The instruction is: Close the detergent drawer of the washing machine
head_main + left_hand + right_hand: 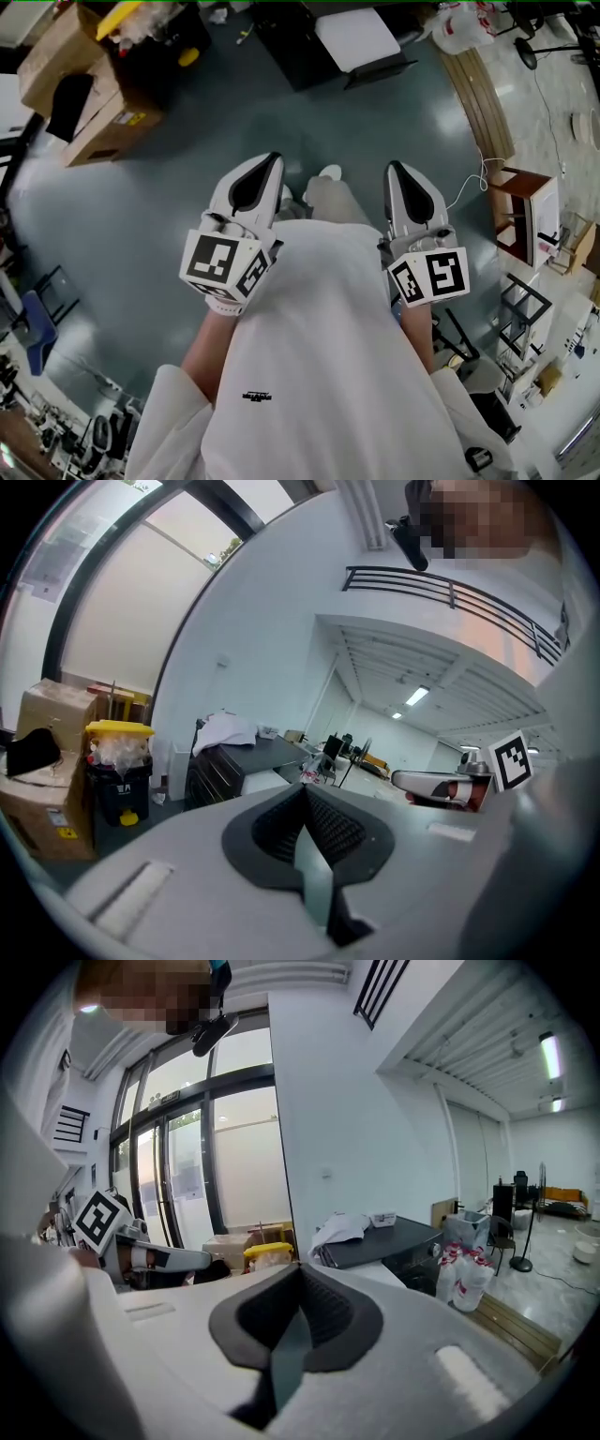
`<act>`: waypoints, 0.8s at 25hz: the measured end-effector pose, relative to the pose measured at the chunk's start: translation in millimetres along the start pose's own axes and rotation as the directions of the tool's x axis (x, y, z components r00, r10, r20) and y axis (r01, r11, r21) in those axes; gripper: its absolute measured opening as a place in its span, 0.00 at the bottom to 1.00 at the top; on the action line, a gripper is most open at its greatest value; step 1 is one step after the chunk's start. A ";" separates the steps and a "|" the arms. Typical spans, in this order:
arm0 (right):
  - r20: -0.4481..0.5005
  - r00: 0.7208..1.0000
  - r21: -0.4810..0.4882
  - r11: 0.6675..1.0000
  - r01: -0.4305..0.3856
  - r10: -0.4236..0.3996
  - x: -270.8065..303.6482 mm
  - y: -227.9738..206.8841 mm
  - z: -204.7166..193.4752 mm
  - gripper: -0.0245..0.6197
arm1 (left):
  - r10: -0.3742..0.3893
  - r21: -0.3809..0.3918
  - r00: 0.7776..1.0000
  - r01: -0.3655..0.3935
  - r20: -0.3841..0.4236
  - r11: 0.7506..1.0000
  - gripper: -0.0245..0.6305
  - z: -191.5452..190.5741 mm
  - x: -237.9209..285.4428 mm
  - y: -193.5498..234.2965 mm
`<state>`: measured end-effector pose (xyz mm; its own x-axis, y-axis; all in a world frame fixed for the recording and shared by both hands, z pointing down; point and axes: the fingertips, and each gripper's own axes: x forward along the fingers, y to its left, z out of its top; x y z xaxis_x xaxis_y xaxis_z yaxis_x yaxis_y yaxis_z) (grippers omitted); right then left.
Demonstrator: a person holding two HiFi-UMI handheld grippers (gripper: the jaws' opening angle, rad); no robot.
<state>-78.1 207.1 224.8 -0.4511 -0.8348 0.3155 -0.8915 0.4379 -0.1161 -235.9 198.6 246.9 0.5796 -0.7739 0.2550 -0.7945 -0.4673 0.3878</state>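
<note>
**A:** Both tools are tucked up at the chest. The left gripper [266,165] and right gripper [397,172] each have their jaws pressed together, with nothing between them.

**B:** So nobody's working on the drawer?

**A:** I'd say not. This reads as the ready stance before the approach. Past the tips there's just bare grey floor [169,216].

**B:** And the machine?

**A:** Well apart, across the room. There's a dark appliance [405,1247] with a white cloth [339,1226] on top, and I take that for the washer. The detergent drawer is too small to make out, open or not.

**B:** Next move?

**A:** Walk over, set closed tips against the drawer front and push straight in.

**B:** Do the views differ?

**A:** The head view only catches the appliance's top at the frame edge. The gripper views look level and show its front. The left one adds a yellow-lidded bin [118,761], and the right one adds bottles [465,1262].
</note>
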 end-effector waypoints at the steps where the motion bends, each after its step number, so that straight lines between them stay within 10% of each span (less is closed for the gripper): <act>1: -0.004 1.000 0.008 1.000 0.004 -0.004 1.1 -2.1 -2.7 0.04 | -0.005 0.001 1.000 0.005 -0.009 1.000 0.06 -2.4 3.1 -0.2; 20: -0.011 1.000 0.075 0.997 0.024 -0.023 85.3 -108.5 10.1 0.04 | -0.042 0.084 0.990 0.053 -0.132 0.995 0.06 30.2 141.6 3.0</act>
<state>-20.3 85.0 254.8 -0.4299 -0.8409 0.3288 -0.9026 0.3916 -0.1788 -161.6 74.7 257.4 0.6313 -0.6903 0.3536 -0.7749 -0.5421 0.3251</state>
